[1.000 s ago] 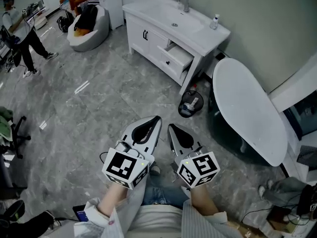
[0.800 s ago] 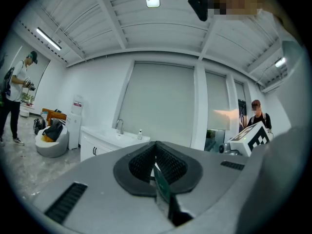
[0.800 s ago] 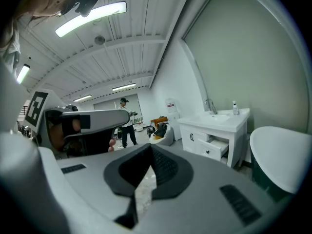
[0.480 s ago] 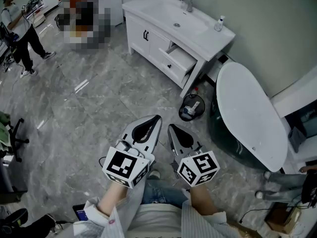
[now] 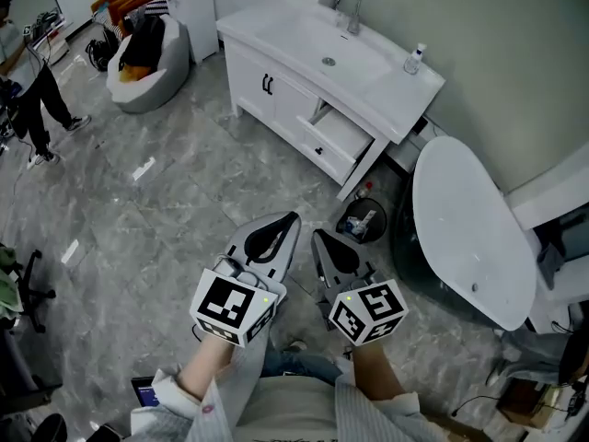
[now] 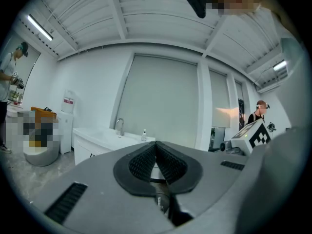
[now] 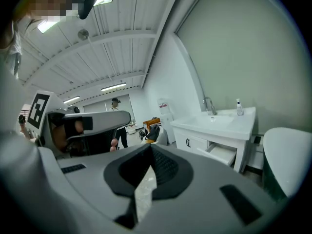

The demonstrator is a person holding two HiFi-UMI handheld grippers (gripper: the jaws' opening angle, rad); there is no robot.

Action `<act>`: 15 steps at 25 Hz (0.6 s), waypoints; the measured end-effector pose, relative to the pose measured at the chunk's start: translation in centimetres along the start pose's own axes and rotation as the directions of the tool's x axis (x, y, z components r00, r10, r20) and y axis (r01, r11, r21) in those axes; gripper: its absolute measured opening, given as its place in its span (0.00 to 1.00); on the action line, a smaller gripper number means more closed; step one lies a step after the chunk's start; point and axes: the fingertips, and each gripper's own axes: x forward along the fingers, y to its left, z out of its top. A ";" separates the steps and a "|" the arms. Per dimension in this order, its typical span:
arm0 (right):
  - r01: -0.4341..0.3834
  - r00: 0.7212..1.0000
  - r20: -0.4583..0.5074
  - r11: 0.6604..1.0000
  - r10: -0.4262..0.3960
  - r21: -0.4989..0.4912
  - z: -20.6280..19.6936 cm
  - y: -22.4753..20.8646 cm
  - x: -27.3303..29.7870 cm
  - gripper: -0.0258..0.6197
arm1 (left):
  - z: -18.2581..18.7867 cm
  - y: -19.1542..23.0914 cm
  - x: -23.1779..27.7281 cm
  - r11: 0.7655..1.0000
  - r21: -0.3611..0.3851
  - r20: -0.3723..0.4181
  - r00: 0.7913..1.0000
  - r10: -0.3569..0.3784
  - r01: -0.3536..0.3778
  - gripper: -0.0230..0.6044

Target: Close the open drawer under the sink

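Grey floor [image 5: 175,201] lies between the person and the white vanity [image 5: 262,86], its drawer [image 5: 342,136] open, well away. Left gripper [image 5: 291,221] and right gripper [image 5: 317,238] keep fingers together, empty. An off-centre push might jam the drawer askew.

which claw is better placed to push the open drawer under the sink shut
Right, probably. Both claws are shut, empty and far from the vanity, but the right claw sits nearly in line with the open drawer, which its own view shows. The left claw sits off to the side.
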 end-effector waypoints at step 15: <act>0.114 0.993 0.004 0.993 -0.114 0.032 1.8 -1.7 9.4 0.05 | 1.3 10.7 2.8 0.999 0.002 -0.008 0.999 -0.048 0.048 0.06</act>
